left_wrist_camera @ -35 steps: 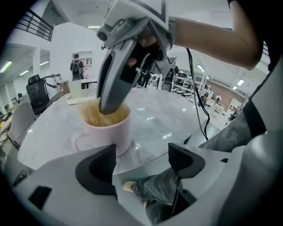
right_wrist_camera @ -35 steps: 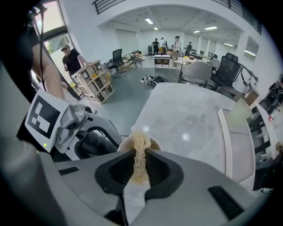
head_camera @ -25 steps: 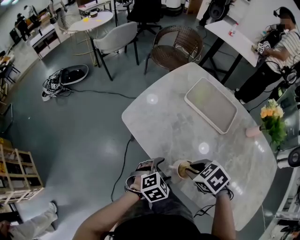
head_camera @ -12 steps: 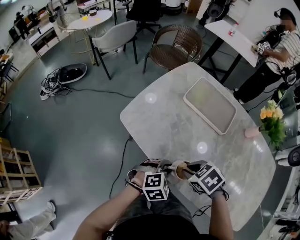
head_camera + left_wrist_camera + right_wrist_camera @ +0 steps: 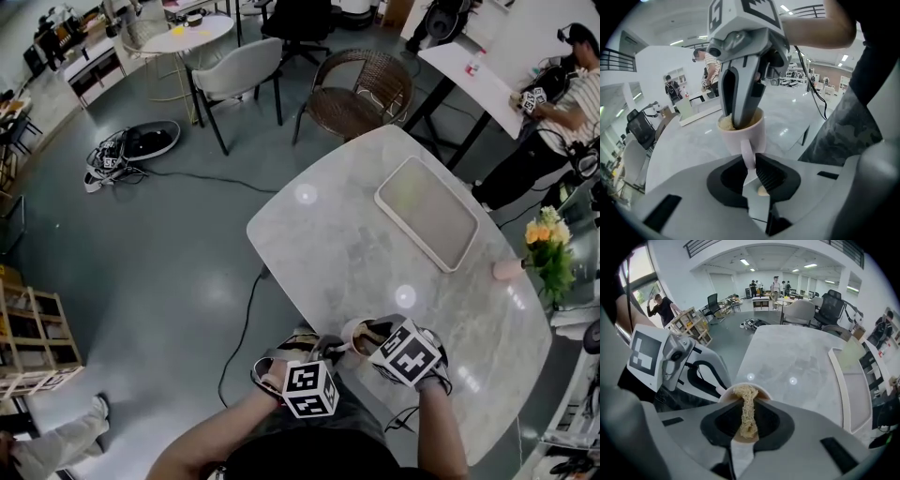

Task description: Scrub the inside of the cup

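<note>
A pale pink cup [image 5: 353, 330] stands near the front edge of the marble table [image 5: 375, 244]. In the left gripper view its handle [image 5: 748, 156] sits between the jaws of my left gripper [image 5: 750, 163], which are closing and pinch it. My right gripper [image 5: 371, 338] comes down into the cup's mouth from the right. It is shut on a strip of tan fibrous scrubber [image 5: 746, 413], whose end lies inside the cup's rim [image 5: 761, 391]. The left gripper [image 5: 324, 346] reaches the cup from the left. The cup's floor is hidden.
A rectangular pale tray [image 5: 427, 212] lies at the far right of the table. A bunch of flowers [image 5: 548, 246] and a small pink object [image 5: 507, 270] stand at the right edge. Two chairs [image 5: 356, 94] stand beyond the far end. The table's front edge is close to my body.
My left gripper, open and left of the cup a second ago, has moved right onto the cup's handle and closed on it. The right gripper stays in the cup's mouth.
</note>
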